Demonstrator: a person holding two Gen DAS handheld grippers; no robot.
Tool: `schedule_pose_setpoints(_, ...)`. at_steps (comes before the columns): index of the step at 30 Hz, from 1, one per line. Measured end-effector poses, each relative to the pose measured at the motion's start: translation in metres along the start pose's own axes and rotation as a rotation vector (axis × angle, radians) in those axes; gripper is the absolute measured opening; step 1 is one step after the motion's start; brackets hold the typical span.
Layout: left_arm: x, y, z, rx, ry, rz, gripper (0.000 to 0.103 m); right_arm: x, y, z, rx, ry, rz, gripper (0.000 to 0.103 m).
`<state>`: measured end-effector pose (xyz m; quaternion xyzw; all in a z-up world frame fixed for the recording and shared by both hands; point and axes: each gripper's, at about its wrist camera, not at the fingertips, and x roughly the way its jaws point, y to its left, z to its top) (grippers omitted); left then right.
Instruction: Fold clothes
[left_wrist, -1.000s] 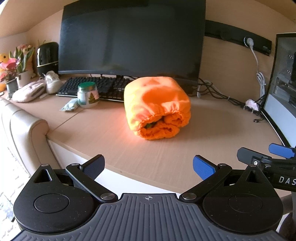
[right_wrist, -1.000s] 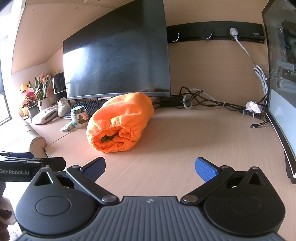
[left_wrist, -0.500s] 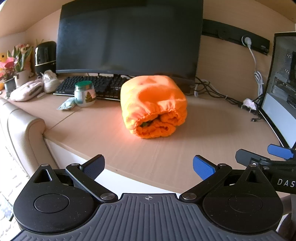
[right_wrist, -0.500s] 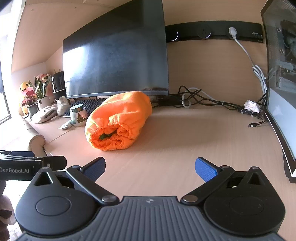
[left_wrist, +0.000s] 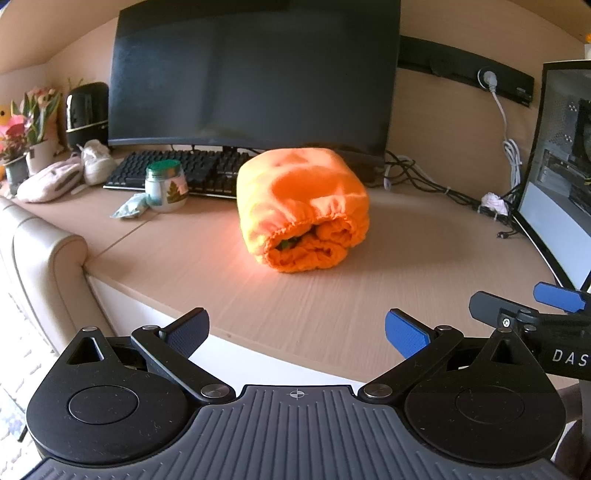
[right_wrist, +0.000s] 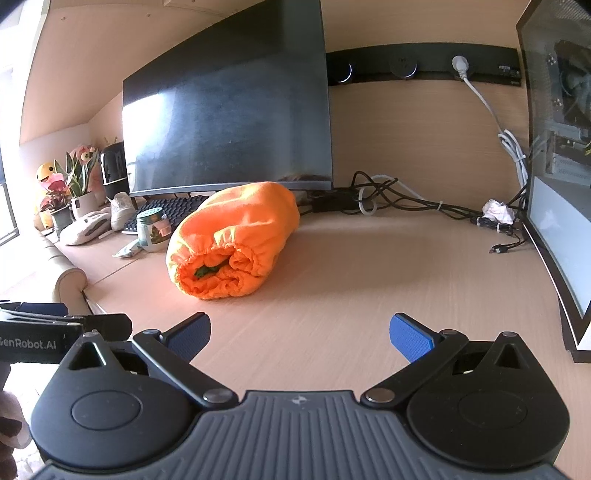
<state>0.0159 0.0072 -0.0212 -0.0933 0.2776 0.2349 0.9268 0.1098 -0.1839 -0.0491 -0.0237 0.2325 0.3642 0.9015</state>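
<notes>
An orange garment (left_wrist: 301, 206) lies folded into a thick bundle on the wooden desk (left_wrist: 332, 295), its gathered elastic edge facing me with a bit of green showing inside. The right wrist view shows the same orange garment (right_wrist: 231, 240) left of centre. My left gripper (left_wrist: 295, 330) hovers open near the desk's front edge, well short of the bundle, with nothing between its fingers. My right gripper (right_wrist: 300, 332) is open too, empty, over the desk to the right of the bundle. Each gripper shows at the edge of the other's view.
A large dark monitor (left_wrist: 255, 74) and a keyboard (left_wrist: 177, 173) stand behind the bundle. A green-lidded jar (left_wrist: 164, 186), a crumpled wrapper, plants and soft items sit at the left. Cables (right_wrist: 406, 201) run along the back. A computer case (right_wrist: 554, 166) stands at the right. A padded chair arm (left_wrist: 44, 251) adjoins the desk's left edge.
Both grippers have drawn back slightly from the bundle, which looks a little smaller and farther. The garment itself has not moved. Both grippers stay open.
</notes>
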Motion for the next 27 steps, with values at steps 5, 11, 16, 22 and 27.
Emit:
schedule_pose_setpoints(5, -0.001, 0.003, 0.000, -0.005, 0.000, 0.006, 0.103, 0.001, 0.003, 0.001, -0.009, -0.001, 0.009, 0.103)
schedule_pose_setpoints(11, -0.001, 0.006, -0.001, -0.013, 0.003, 0.008, 0.103, 0.004, 0.005, 0.001, -0.020, 0.007, 0.014, 0.103)
schedule_pose_setpoints(16, 0.002, 0.008, -0.001, -0.024, 0.014, 0.010, 0.103, 0.006, 0.005, 0.000, -0.025, 0.017, 0.017, 0.103)
schedule_pose_setpoints(22, 0.007, 0.009, -0.002, -0.030, 0.032, 0.012, 0.103, 0.009, 0.004, 0.000, -0.018, 0.025, 0.010, 0.103)
schedule_pose_setpoints(27, 0.008, 0.015, -0.002, -0.038, 0.021, 0.025, 0.103, 0.017, 0.006, 0.000, -0.022, 0.041, 0.018, 0.103)
